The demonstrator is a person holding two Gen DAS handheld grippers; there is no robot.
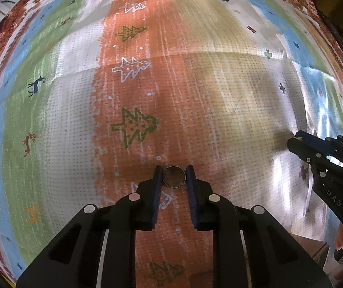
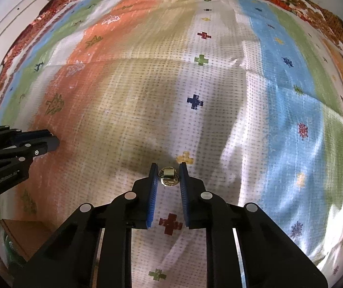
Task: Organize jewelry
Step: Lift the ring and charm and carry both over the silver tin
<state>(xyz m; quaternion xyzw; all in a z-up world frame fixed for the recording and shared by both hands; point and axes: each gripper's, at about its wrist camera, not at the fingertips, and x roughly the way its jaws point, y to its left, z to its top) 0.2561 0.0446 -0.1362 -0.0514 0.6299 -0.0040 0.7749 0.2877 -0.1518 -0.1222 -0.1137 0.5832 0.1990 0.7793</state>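
Observation:
My left gripper (image 1: 174, 171) is shut on a plain thin metal ring (image 1: 174, 176), held between its blue-padded fingertips above the patterned cloth (image 1: 195, 84). My right gripper (image 2: 169, 168) is shut on a gold ring with an ornate top and a square stone (image 2: 168, 176), pinched between its blue pads. In the left wrist view the right gripper (image 1: 298, 138) shows at the right edge. In the right wrist view the left gripper (image 2: 51, 141) shows at the left edge. Both are held over the cloth, apart from each other.
The colourful striped cloth (image 2: 219, 96) with trees, crosses and deer covers the whole surface, with creases across it. A brown wooden box corner (image 2: 22, 232) shows at the lower left of the right wrist view and also in the left wrist view (image 1: 312, 247).

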